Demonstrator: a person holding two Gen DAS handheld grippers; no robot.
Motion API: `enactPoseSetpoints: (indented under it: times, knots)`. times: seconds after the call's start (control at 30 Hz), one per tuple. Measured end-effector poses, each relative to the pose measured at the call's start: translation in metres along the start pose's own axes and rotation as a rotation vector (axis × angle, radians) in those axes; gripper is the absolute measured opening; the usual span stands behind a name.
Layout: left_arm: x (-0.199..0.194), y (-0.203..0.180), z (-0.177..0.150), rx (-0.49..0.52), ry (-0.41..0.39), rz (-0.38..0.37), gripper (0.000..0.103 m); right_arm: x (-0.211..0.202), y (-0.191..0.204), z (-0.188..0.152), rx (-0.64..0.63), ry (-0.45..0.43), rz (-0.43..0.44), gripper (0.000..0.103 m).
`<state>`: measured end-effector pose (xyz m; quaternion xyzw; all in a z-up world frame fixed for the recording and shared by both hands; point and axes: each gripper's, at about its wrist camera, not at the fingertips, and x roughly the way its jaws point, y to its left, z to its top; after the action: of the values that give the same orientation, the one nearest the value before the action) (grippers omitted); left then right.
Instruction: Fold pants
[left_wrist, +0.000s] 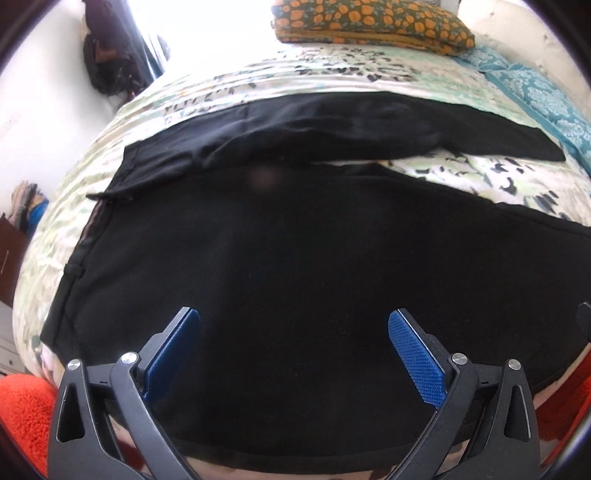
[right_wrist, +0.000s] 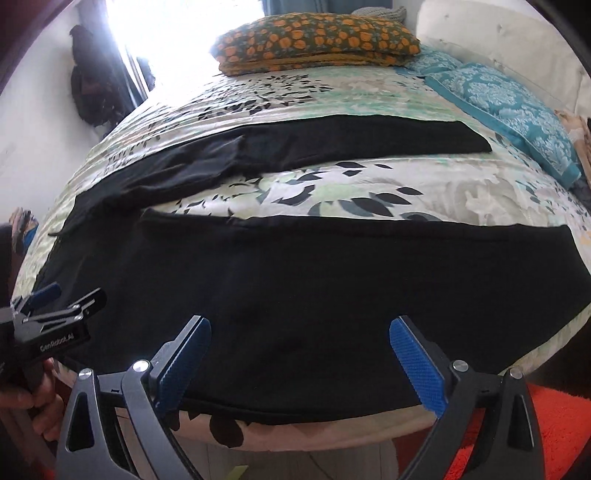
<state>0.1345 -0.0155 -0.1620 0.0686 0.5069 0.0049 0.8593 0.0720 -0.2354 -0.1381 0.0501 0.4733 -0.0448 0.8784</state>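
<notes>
Both hand-held grippers, left (left_wrist: 293, 354) and right (right_wrist: 300, 360), gape wide over black pants (right_wrist: 295, 280); only the right view shows both cuffs.

One pants (right_wrist: 295, 280), two claws (left_wrist: 293, 325) (right_wrist: 300, 332), three pillows (right_wrist: 317, 40).

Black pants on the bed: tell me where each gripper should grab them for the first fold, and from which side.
The black pants lie flat with legs spread apart. Probably grip the near leg's lower edge, coming from the bed's near side: the left gripper toward the waistband end, the right gripper toward the cuff. Both are open above that leg, and the hem edge hangs at the mattress edge.
</notes>
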Motion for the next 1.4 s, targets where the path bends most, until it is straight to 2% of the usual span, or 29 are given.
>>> enactPoseSetpoints:
  times: [0.07, 0.1, 0.23, 0.3, 0.47, 0.63, 1.03, 1.4]
  knots:
    - [0.013, 0.010, -0.009, -0.044, 0.051, -0.016, 0.103, 0.008, 0.013, -0.003, -0.075, -0.002, -0.044, 0.097]
    - [0.012, 0.014, -0.011, -0.060, 0.036, -0.034, 0.103, 0.014, 0.016, -0.004, -0.102, 0.001, -0.060, 0.097]
    - [0.012, 0.012, -0.014, -0.006, 0.019, -0.038, 0.103, 0.038, 0.012, -0.010, -0.110, 0.053, -0.090, 0.097]
    - [0.014, 0.016, -0.015, -0.014, 0.020, -0.061, 0.103, 0.046, 0.006, -0.015, -0.081, 0.080, -0.072, 0.103]
    - [0.014, 0.012, -0.016, 0.004, 0.015, -0.053, 0.103, 0.052, -0.003, -0.018, -0.036, 0.064, -0.025, 0.103]
    - [0.016, 0.011, -0.018, 0.018, -0.001, -0.040, 0.103, 0.053, -0.002, -0.019, -0.036, 0.059, -0.020, 0.103]
    - [0.019, 0.010, -0.013, 0.029, 0.059, -0.038, 0.103, 0.054, -0.003, -0.018, -0.039, 0.066, -0.012, 0.103]
    - [0.019, 0.008, -0.014, 0.037, 0.055, -0.039, 0.103, 0.054, -0.002, -0.018, -0.041, 0.066, -0.013, 0.103]
